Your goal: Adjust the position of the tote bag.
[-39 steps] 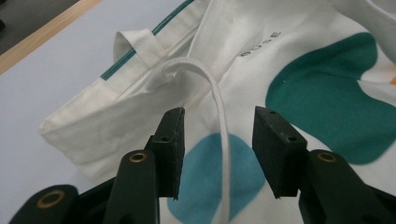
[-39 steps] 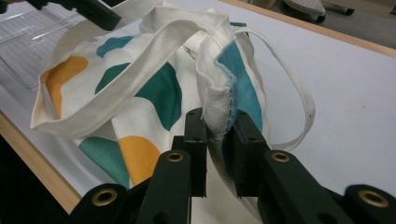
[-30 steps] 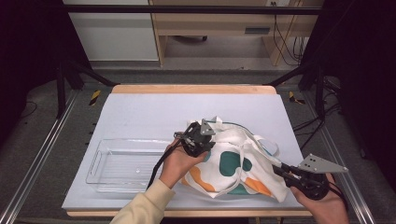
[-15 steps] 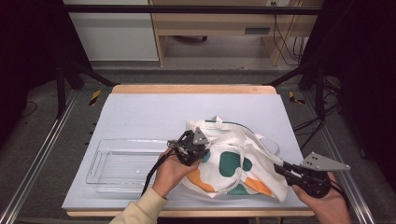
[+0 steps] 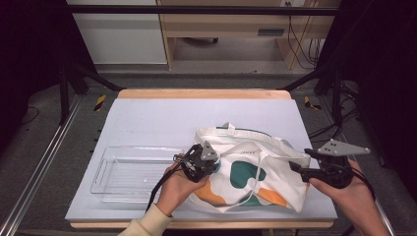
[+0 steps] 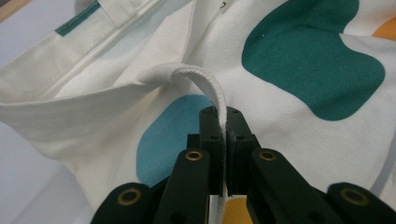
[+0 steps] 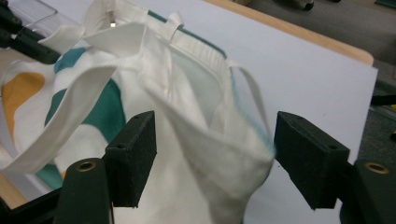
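White work table [image 5: 162, 118], wood edge at the far side. On its right-front part lies a cream canvas tote bag [image 5: 255, 172] with teal and orange blobs, crumpled, mouth toward the far side, handle straps looped loose over the print. Clear plastic tray [image 5: 129, 169] sits just beside the bag on its left, nothing in it.

Left gripper [image 5: 200, 162] is at the bag's left edge, jaws pressed together on one white handle strap [image 6: 212, 91]; in the left gripper view the webbing runs straight down between the pads and arcs up off the cloth. Right gripper [image 5: 295, 168] is at the bag's right edge, jaws spread and just been opening; in the right gripper view the bag's bunched corner [image 7: 219, 158] sits between the pads, and no pad presses on it.

Step in hand, my read: straightening or re-gripping the bag, left side anchored by the strap, right side between grips. Next move likely calls for the right jaws to close on the rim or corner in front of them, catching a single fold, not the loose strap [image 7: 65, 116] nearby, while the left pinch keeps tension.
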